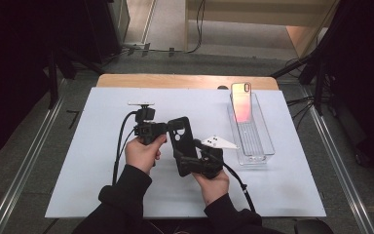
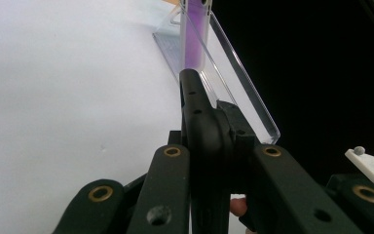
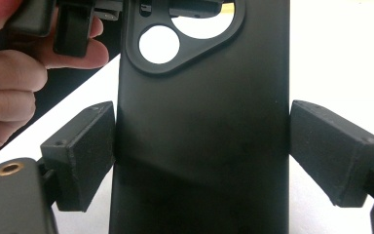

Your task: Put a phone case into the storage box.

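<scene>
black phone case (image 3: 202, 122) looms right up at the lens in the right gripper view, its long edges bracketed by the right gripper (image 1: 187, 158), whose jaws are clamped on its sides. white mat (image 1: 102, 185) lies broad and bare along its left and near edges. clear tray (image 1: 265, 148) sits off to the right, apart, with a pink phone case (image 1: 241, 102) propped at its far end. left gripper (image 1: 168, 127) is clenched on the black case's top edge, above the mat.
</scene>
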{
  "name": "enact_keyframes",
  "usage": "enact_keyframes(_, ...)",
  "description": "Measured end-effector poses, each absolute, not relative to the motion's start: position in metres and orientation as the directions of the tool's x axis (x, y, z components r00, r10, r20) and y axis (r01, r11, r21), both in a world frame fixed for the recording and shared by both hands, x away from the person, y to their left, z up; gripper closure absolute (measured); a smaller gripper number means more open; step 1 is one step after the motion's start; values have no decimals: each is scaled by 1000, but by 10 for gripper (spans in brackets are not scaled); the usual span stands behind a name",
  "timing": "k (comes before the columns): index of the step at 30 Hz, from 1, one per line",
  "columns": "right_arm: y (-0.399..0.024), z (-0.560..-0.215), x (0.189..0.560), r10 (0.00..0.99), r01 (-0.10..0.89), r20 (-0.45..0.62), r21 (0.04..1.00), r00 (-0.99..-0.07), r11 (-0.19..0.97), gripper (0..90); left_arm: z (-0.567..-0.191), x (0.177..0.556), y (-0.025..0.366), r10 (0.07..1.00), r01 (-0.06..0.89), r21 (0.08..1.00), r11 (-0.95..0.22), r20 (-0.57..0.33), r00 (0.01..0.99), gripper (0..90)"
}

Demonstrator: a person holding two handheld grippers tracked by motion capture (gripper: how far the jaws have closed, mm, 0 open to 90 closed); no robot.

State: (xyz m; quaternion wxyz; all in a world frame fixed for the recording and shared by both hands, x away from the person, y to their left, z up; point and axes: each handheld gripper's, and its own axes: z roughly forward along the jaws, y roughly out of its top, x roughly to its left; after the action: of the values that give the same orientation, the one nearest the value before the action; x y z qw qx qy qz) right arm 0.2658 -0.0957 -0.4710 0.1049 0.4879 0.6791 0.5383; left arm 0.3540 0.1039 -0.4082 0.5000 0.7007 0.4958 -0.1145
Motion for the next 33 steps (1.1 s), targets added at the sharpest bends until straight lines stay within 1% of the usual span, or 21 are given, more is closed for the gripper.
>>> enact_keyframes(4,-97,-471,268,763,552,379,833,-524,-35,105,-407,353,104,574,809,588,-6,-661,484,834)
enact_keyframes(6,-100,-470,269,746,560,397,828,-534,-40,103,-406,352,104,570,805,593,-5,-660,490,834)
enact_keyframes(7,-101,-469,269,739,563,405,825,-539,-41,87,-406,351,105,568,803,596,-4,-660,492,833)
enact_keyframes(9,-103,-467,271,704,570,426,821,-568,-37,0,-405,351,105,568,802,597,-4,-659,493,833)
enact_keyframes(11,-106,-466,273,686,570,436,821,-583,-37,0,-404,350,105,569,800,599,-11,-655,498,833)
enact_keyframes(14,-109,-463,276,687,588,434,809,-583,-12,0,-403,349,105,579,789,615,-14,-638,508,833)
enact_keyframes(17,-112,-462,279,690,593,415,805,-593,24,0,-399,347,107,590,760,649,-21,-606,533,832)
enact_keyframes(21,-112,-461,283,679,597,402,799,-614,68,0,-396,345,109,628,703,710,-38,-530,569,831)
enact_keyframes(29,-107,-457,290,683,584,342,797,-646,153,0,-398,343,118,645,650,759,-43,-475,598,831)
enact_keyframes(33,-108,-458,292,675,579,332,797,-659,173,0,-399,342,123,661,619,784,-49,-439,609,831)
